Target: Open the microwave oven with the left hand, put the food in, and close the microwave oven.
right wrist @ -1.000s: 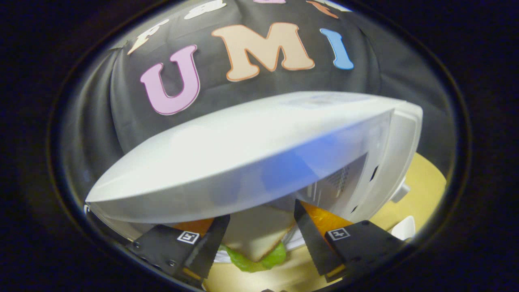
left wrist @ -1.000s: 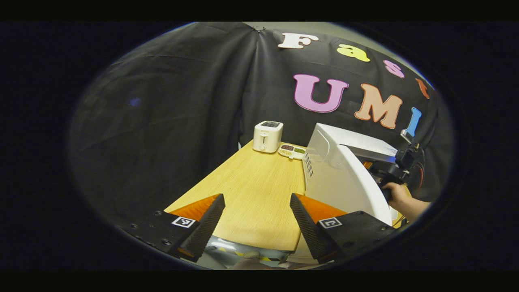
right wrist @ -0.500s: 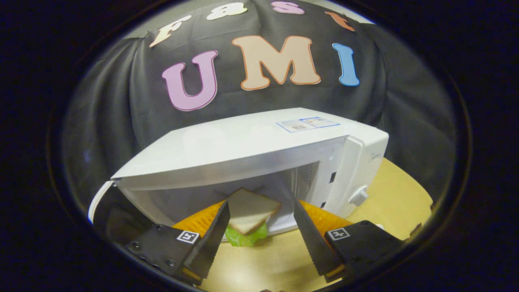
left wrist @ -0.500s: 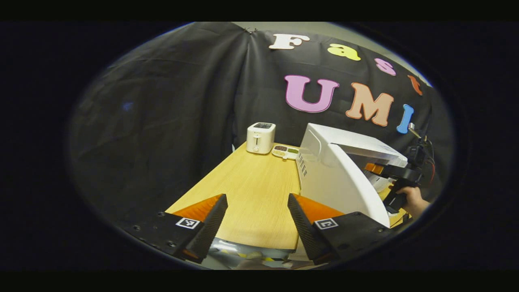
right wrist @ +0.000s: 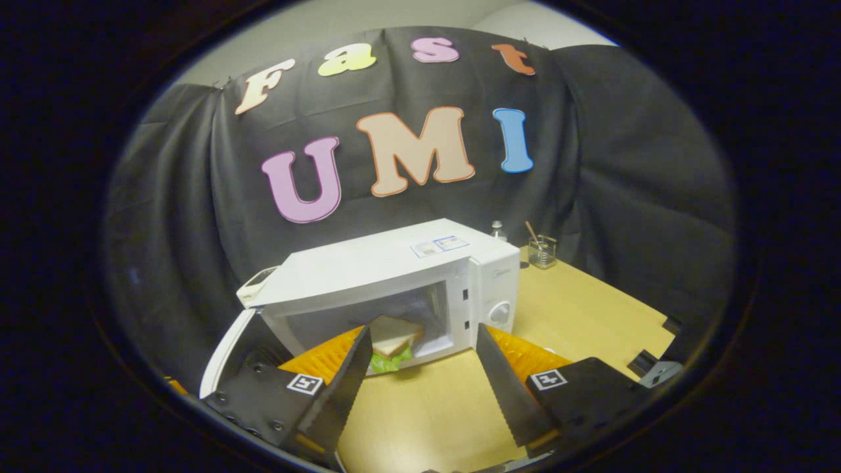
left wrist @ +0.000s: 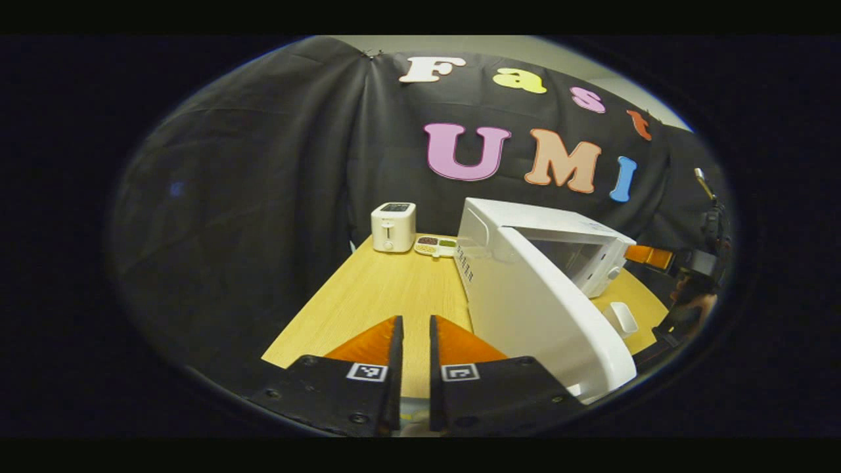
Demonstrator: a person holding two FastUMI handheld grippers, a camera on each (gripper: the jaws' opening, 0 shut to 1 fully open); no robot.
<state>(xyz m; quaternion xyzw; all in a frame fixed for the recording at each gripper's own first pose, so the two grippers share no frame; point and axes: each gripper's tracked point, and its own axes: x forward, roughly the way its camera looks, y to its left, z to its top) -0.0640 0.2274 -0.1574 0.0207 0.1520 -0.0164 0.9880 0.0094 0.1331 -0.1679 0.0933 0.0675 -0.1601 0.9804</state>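
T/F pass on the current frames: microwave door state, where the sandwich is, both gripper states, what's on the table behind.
1. The microwave door is closed. False: it stands swung open, as the left gripper view shows.
2. The sandwich sits inside the microwave. True: it lies in the open cavity.
3. The right gripper is clamped on the sandwich. False: its fingers are spread and hold nothing, short of the cavity.
4. The left gripper has its fingers nearly together with nothing between them. True.
5. A toaster stands at the far end of the table. True: a small divided dish lies beside it.
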